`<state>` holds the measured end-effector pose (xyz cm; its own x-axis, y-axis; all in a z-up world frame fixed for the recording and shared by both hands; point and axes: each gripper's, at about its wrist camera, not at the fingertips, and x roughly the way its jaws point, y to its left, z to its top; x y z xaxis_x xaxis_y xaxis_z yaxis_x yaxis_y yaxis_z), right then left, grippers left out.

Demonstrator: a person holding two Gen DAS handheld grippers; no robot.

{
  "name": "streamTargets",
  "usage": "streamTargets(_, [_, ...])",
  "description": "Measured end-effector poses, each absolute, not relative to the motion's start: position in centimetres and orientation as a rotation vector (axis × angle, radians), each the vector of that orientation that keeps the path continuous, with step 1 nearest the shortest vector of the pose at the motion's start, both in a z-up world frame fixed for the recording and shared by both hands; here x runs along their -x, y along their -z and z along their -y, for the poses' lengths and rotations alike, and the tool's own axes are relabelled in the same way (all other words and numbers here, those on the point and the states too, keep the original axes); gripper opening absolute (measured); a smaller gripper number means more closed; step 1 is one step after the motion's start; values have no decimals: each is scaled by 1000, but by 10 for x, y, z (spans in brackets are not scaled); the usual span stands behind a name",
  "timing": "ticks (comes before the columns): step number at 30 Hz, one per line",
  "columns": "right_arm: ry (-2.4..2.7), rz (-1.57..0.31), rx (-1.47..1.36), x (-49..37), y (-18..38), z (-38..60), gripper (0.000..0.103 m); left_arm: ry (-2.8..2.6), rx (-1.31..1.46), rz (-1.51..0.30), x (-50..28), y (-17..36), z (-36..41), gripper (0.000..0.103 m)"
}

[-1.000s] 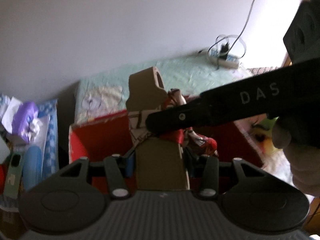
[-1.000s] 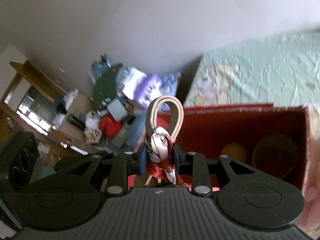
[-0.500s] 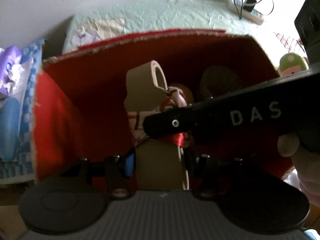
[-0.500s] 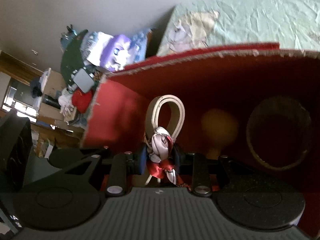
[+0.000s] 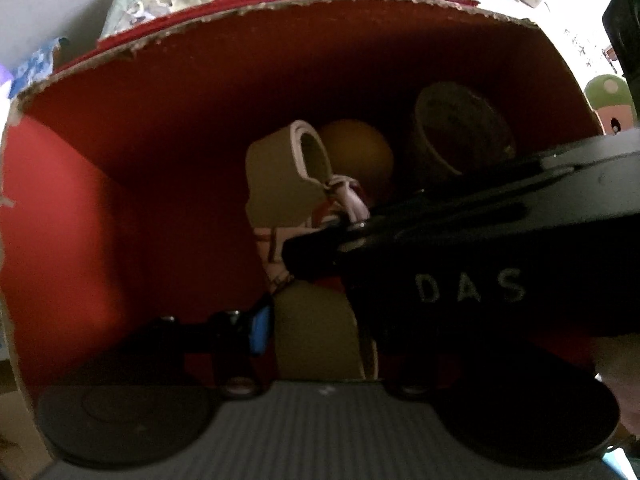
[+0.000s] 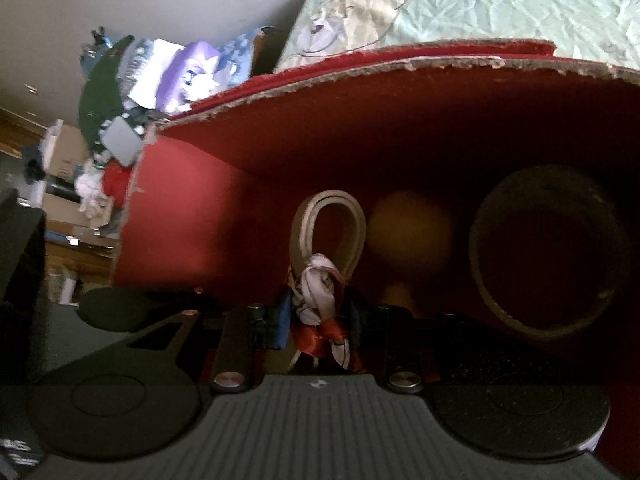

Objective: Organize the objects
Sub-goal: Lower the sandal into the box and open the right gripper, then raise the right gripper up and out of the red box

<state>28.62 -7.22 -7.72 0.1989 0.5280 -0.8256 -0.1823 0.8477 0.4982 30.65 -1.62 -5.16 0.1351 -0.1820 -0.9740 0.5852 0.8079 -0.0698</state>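
Observation:
Both grippers hold one beige folded belt (image 5: pixel 280 176) tied with a red and white scarf (image 6: pixel 320 300), lowered inside a red cardboard box (image 5: pixel 120 128). My left gripper (image 5: pixel 316 332) is shut on the belt's lower end. My right gripper (image 6: pixel 318 312) is shut on the scarf knot, with the belt loop (image 6: pixel 332 224) standing above it. The right gripper's black body (image 5: pixel 460 260) crosses the left wrist view from the right and hides the left gripper's right finger.
Inside the box lie an orange ball (image 6: pixel 408 232) and a round brown cup or roll (image 6: pixel 548 248). The box stands against a pale green bedspread (image 6: pixel 500 8). Cluttered bags and toys (image 6: pixel 160 80) lie left of the box. A green toy (image 5: pixel 608 100) sits at its right.
Both grippers have moved with the belt from above the box down deep into it. The box walls now fill both views. The grips are unchanged.

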Motion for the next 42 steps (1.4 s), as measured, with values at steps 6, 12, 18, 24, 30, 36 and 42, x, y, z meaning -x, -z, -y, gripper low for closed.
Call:
streamTargets(6, [-479,-1256,-283,-281,76,72,31,600,-339,-1313,-302,49,17,48])
streamTargets(12, [-464,-1251,-318,-284,78,77,32,600,-341,-1310,-295,52,16,48])
streamTargets(18, [-460,-1222,-344,-280,75,79,32,572,-305,-1299,-298,51,8,53])
streamTargets(24, [-449,-1187,-368,-279,73,83,32,529,-331,-1272,-291,49,7,53])
streamTargets(30, [-439,-1187,-371,-279,74,83,32,523,-312,-1272,-291,48,-1,53])
streamTargets(36, [-435,-1184,-379,-278,74,85,30,525,-343,-1263,-288,51,2,53])
streamTargets(42, [-427,-1175,-369,-277,74,84,29,514,-380,-1239,-279,53,9,54])
